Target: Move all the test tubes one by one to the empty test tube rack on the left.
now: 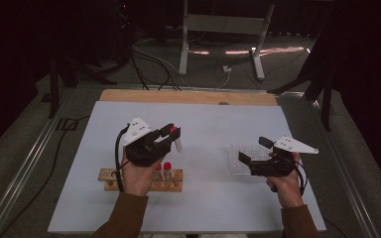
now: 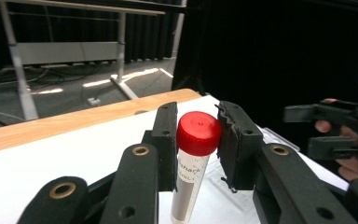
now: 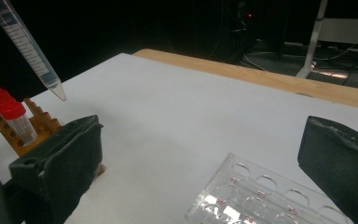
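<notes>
Now | left gripper raised, fingers clamping red-capped tube | right gripper low, fingers apparently apart

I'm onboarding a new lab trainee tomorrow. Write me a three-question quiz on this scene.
1. True or false: the left gripper holds a red-capped tube.
2. The clear well plate lies nearest: A) the right gripper, B) the wooden rack, C) the table's far edge.
3. Fill in: the tubes standing in the wooden rack have ___ caps.

Key: 1 true; 2 A; 3 red.
</notes>
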